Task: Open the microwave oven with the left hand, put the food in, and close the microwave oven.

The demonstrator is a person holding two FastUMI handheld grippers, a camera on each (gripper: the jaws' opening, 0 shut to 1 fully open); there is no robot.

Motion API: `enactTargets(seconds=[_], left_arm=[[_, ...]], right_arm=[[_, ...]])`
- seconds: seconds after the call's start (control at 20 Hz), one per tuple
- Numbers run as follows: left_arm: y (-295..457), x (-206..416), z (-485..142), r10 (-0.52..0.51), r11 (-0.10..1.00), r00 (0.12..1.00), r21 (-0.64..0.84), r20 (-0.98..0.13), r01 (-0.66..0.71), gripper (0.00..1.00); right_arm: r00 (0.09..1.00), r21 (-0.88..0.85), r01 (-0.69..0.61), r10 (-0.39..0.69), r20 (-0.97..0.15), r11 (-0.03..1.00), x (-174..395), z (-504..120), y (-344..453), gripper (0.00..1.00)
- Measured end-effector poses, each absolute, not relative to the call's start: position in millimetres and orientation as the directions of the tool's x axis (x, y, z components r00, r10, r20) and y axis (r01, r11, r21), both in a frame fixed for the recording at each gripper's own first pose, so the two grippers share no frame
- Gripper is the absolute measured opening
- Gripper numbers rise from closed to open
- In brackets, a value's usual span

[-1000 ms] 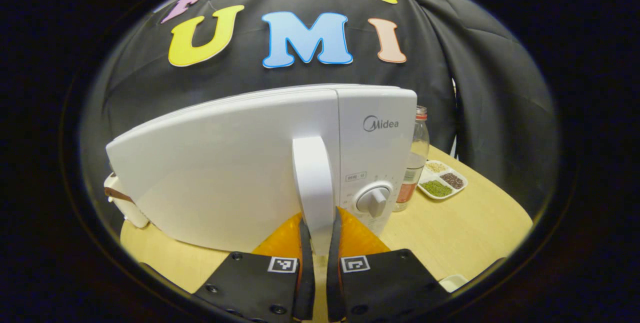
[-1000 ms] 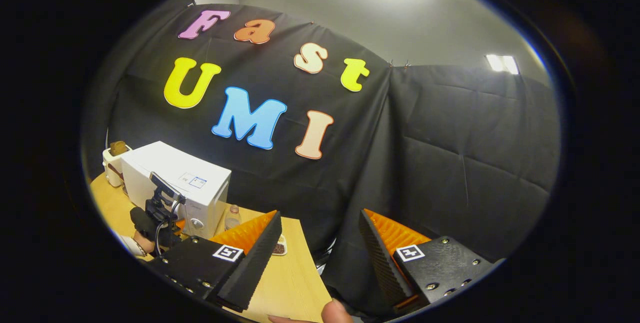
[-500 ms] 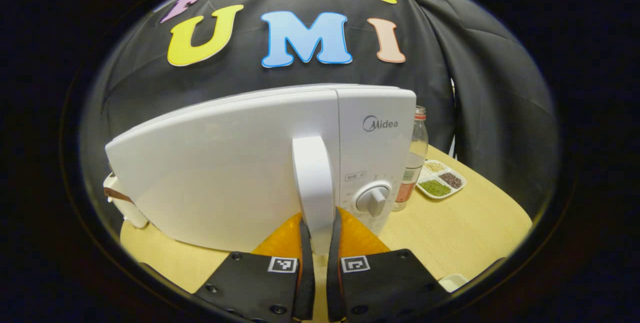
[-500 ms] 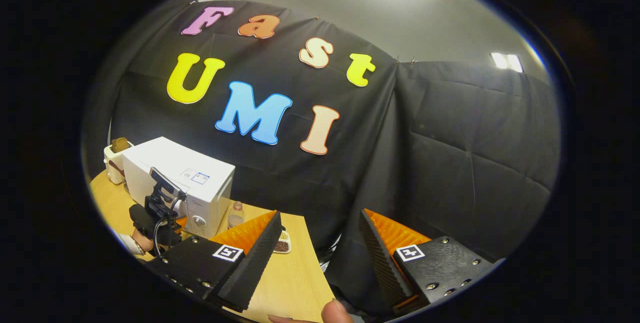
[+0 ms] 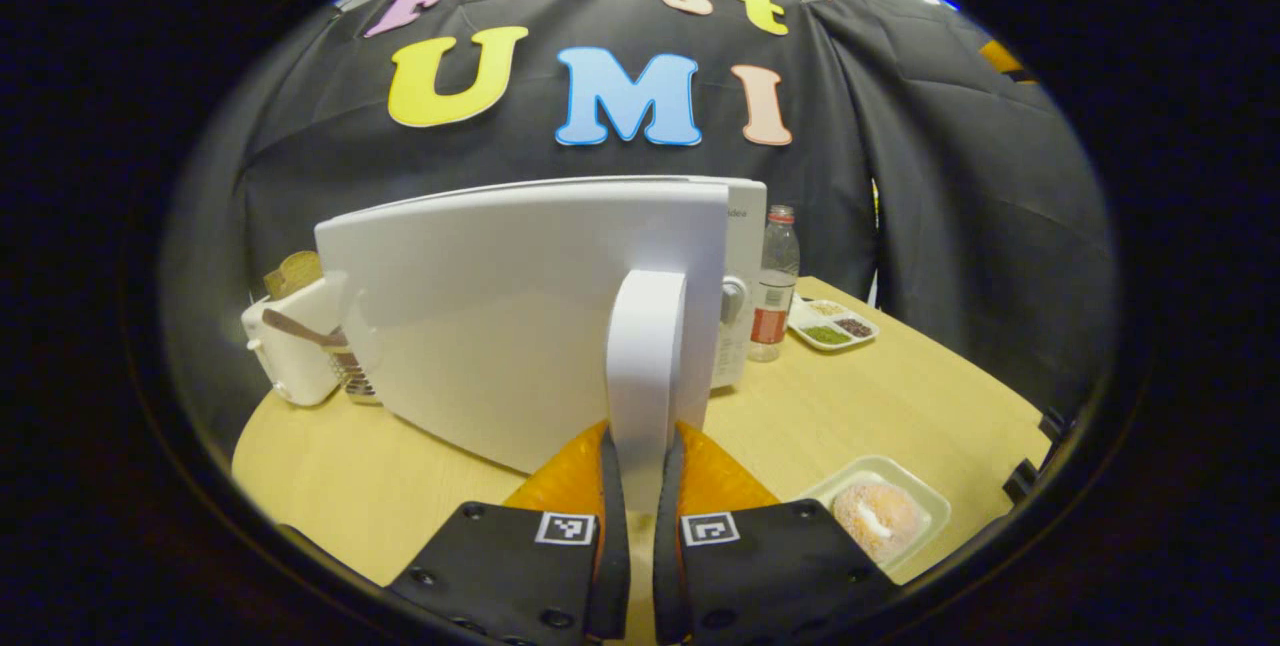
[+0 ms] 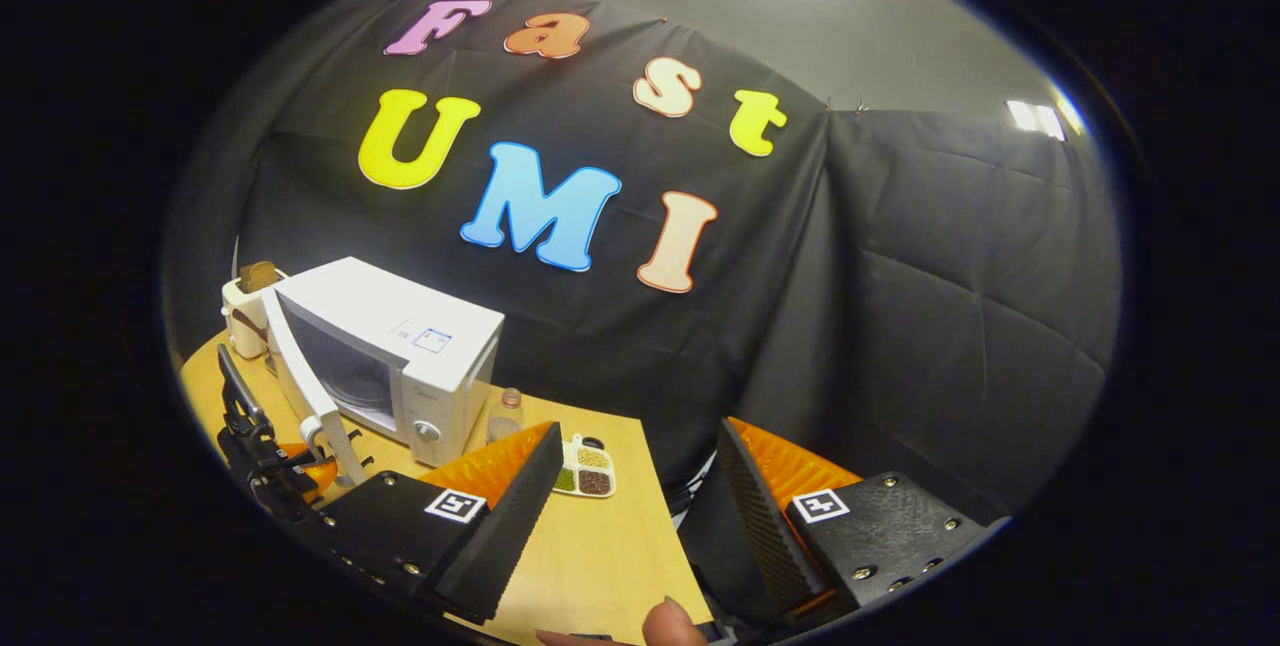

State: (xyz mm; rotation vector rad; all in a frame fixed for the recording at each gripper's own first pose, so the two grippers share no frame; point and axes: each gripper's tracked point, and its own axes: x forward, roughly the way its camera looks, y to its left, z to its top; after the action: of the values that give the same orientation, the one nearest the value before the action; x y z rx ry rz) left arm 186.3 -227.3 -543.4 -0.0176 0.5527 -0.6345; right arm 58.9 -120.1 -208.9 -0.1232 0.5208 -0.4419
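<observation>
Two fingers of my left claw (image 5: 640,516) are pinching the tall, smooth white door handle (image 5: 645,366) of the boxy white microwave oven (image 5: 540,316), one finger pressing on each side of the handle's lower end, so I am calling that claw clamped on it. In the right gripper view the glossy white microwave door (image 6: 300,366) is standing swung partway out from the oven body (image 6: 400,356), with its dark window and the opening showing behind it, and the left claw (image 6: 320,461) is sitting at the foot of that handle.

My right claw (image 6: 640,506) is hanging wide open above the near edge of the pale, wood-grain surface (image 6: 590,556), gripping nothing; its ribbed fingers are standing well apart, with a fingertip of the holding hand (image 6: 665,621) peeking in at the bottom.

I am seeing the food as a round, pale pinkish bun-like piece (image 5: 875,516) lying in a shallow white rectangular tray (image 5: 930,496) on the surface, just right of the left claw and well apart from the oven. Beside the oven's right flank a clear plastic bottle with a red label (image 5: 775,286) is standing upright, and next to it a white divided dish of green and dark grains (image 5: 832,324) is lying flat. To the oven's left a small white toaster-shaped appliance (image 5: 290,351) is sitting, something brown poking from its top.
</observation>
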Motion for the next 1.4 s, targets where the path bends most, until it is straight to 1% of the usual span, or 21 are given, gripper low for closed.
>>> enactTargets(seconds=[0.15, 0.25, 0.3, 0.35, 0.55, 0.7, 0.8, 1.0, 1.1, 1.2, 1.35, 1.4], left_arm=[[-193, 169, -542, -0.569, 0.809, 0.663, -0.186, -0.486, 0.558, 0.18], [-171, 158, -543, -0.565, 0.813, 0.665, -0.192, -0.489, 0.549, 0.18], [-161, 154, -544, -0.559, 0.817, 0.669, -0.191, -0.49, 0.543, 0.18], [-148, 150, -543, -0.553, 0.822, 0.674, -0.191, -0.49, 0.536, 0.2], [-111, 142, -546, -0.525, 0.842, 0.691, -0.184, -0.497, 0.508, 0.19], [-81, 137, -548, -0.503, 0.857, 0.706, -0.184, -0.499, 0.481, 0.19], [-63, 135, -551, -0.484, 0.869, 0.718, -0.176, -0.5, 0.463, 0.2], [-24, 134, -555, -0.434, 0.897, 0.744, -0.169, -0.508, 0.408, 0.23], [-2, 138, -559, -0.398, 0.915, 0.759, -0.165, -0.516, 0.368, 0.21], [23, 140, -566, -0.353, 0.935, 0.776, -0.161, -0.523, 0.317, 0.2], [44, 142, -571, -0.344, 0.938, 0.788, -0.23, -0.51, 0.261, 0.2], [47, 141, -572, -0.348, 0.935, 0.787, -0.244, -0.509, 0.256, 0.19]], right_arm=[[0.786, -0.205, 0.316, -0.377, -0.49, 0.926, 71, -226, -93, 0.95], [0.776, -0.17, 0.273, -0.321, -0.543, 0.947, 75, -247, -72, 0.95], [0.77, -0.151, 0.253, -0.294, -0.567, 0.956, 77, -258, -61, 0.96], [0.761, -0.14, 0.232, -0.269, -0.59, 0.963, 79, -270, -51, 0.95], [0.711, -0.091, 0.15, -0.171, -0.683, 0.985, 80, -321, -13, 0.96], [0.639, -0.026, 0.119, -0.096, -0.763, 0.993, 77, -365, 13, 0.96], [0.588, 0.049, 0.114, -0.028, -0.808, 0.992, 74, -392, 35, 0.96], [0.457, 0.138, 0.145, 0.058, -0.887, 0.98, 54, -445, 67, 0.96], [0.403, 0.174, 0.151, 0.1, -0.91, 0.973, 49, -469, 83, 0.95], [0.361, 0.159, 0.137, 0.101, -0.927, 0.978, 44, -491, 88, 0.94], [0.302, 0.136, 0.115, 0.096, -0.949, 0.984, 39, -518, 97, 0.94], [0.293, 0.122, 0.111, 0.085, -0.952, 0.986, 38, -525, 98, 0.94]])
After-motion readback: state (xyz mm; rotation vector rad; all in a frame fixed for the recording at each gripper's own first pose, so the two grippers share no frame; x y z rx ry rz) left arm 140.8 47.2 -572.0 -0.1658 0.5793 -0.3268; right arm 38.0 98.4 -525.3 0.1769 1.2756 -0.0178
